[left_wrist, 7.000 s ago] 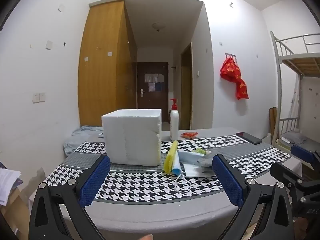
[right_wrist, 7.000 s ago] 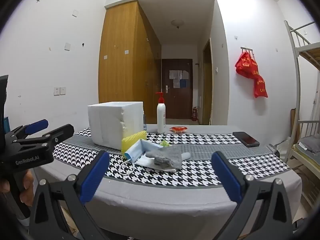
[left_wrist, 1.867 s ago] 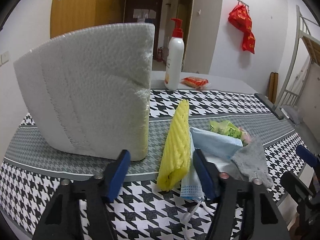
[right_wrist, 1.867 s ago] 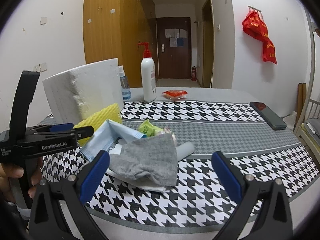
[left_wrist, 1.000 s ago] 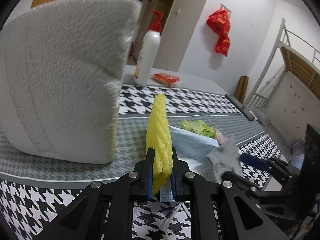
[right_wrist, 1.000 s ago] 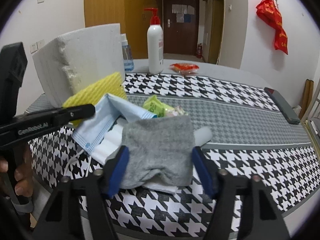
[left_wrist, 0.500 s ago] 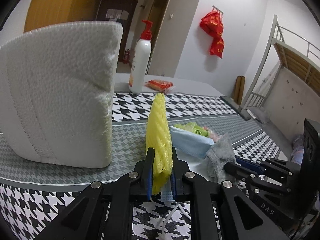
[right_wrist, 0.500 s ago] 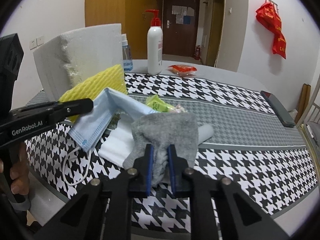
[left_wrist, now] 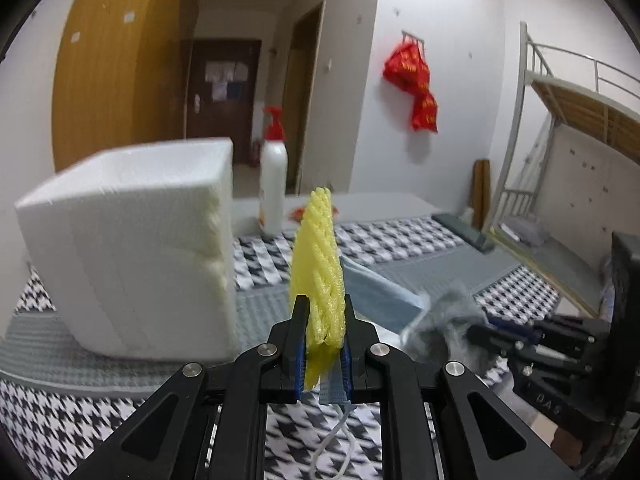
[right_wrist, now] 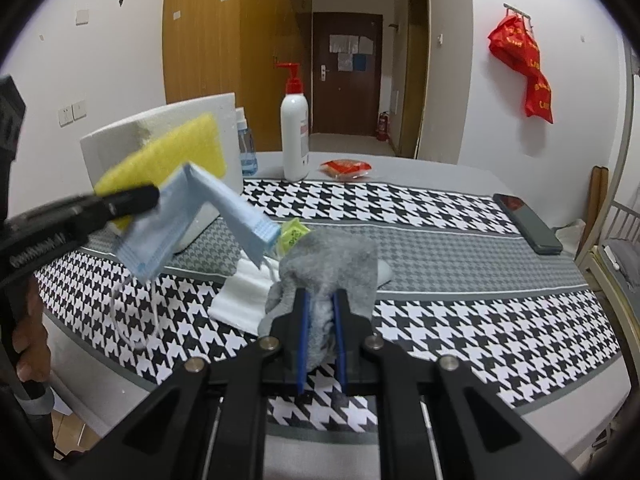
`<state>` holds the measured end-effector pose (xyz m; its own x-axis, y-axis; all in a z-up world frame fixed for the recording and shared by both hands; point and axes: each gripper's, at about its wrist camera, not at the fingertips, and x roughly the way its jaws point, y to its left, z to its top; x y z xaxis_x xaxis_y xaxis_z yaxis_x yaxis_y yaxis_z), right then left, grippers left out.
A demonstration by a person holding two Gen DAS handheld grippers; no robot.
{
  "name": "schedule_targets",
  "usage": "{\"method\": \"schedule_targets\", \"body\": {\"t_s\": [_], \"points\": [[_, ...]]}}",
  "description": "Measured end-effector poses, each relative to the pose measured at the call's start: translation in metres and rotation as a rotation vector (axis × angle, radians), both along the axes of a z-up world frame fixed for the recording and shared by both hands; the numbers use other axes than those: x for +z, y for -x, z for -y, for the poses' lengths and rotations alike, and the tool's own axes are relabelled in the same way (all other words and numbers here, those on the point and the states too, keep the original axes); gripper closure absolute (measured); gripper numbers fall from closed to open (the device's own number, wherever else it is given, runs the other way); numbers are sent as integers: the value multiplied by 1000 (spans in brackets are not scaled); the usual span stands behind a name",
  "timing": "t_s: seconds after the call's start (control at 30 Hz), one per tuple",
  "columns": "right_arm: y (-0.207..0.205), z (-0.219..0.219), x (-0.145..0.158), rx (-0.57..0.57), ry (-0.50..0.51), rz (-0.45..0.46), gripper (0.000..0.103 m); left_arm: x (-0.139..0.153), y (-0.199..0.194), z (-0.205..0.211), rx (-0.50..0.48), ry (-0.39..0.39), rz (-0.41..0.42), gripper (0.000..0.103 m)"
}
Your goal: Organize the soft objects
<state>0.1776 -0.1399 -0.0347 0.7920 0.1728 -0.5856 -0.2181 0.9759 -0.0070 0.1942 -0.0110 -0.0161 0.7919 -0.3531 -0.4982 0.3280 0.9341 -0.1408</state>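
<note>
Both hands are mid-pickup here, so this looks like the lift-and-carry step. The right gripper [right_wrist: 320, 332] is clamped on the grey sock [right_wrist: 332, 268]; its jaws have just been closing, and the sock's near edge is bunched between the pads while the rest drapes forward, just above the surface [right_wrist: 460, 312]. Left of it, the left gripper [left_wrist: 324, 348] is pinched shut on the yellow foam net [left_wrist: 318, 264], which stands up edge-on from the jaws. A blue face mask [right_wrist: 176, 220] is caught in that same grip, dangling with its ear loop trailing down.

Just past the right gripper, a white foam pad [right_wrist: 240, 300] and a small green packet [right_wrist: 294, 236] lie on the surface, not yet picked up. Further ahead and left of both grippers sits the white styrofoam box [left_wrist: 132, 260], open top up.

My guess is the box is the destination, so the next move calls for carrying both loads up over its rim and releasing inside. The dangling mask could snag on the rim.
</note>
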Motion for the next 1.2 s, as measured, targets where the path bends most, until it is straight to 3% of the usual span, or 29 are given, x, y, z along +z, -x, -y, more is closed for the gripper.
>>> {"method": "schedule_targets", "body": {"t_s": [0.2,0.4,0.73,0.93,1.03,1.2], "points": [[11,8,5,-20,-22,16,88,-9,10,9,-51,12,-27,88],[24,12,24,-27,-37,83,88,-15,14,12,-30,-27,-29,88],[28,-2,42,34,-62,131,88,-17,23,21,-54,-64,-15,88],[6,-25,16,92,-53,43,88,-11,28,27,-110,-47,-2,88],[-3,-29,-3,98,-49,-28,88,-3,31,22,-98,-37,30,88],[-6,-29,-14,91,-48,-62,88,5,31,12,-77,-31,53,88]]}}
